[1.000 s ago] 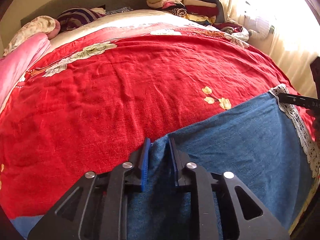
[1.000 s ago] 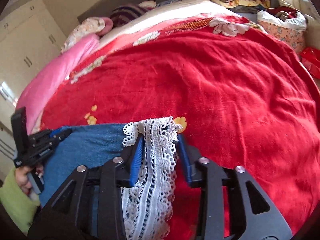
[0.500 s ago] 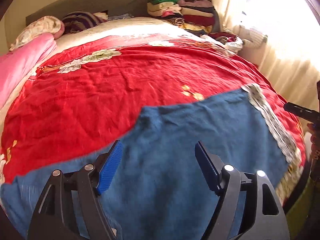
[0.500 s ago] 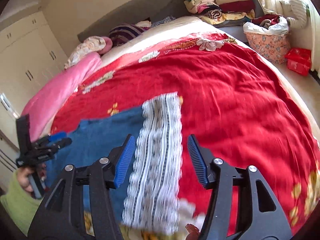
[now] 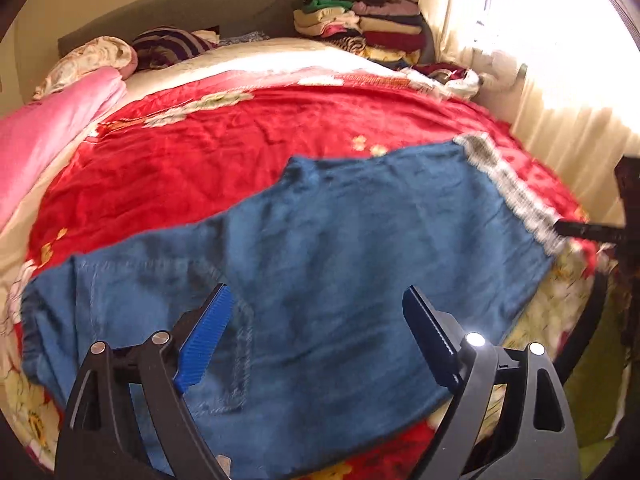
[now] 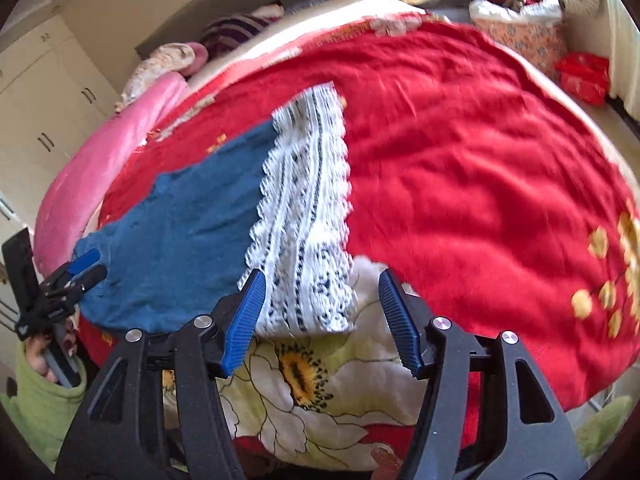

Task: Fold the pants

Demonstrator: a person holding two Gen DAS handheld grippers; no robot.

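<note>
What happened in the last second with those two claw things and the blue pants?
Both let go. The left gripper, which had pinched the denim of the pants, now stands open and pulled back above them. The right gripper, which had clamped the lace hem, is open too and drawn back. The pants now lie spread flat on the red blanket, which stayed put.

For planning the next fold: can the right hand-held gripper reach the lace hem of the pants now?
Probably yes: the right hand-held gripper is open, the lace hem lies flat just ahead, nothing between them.
</note>
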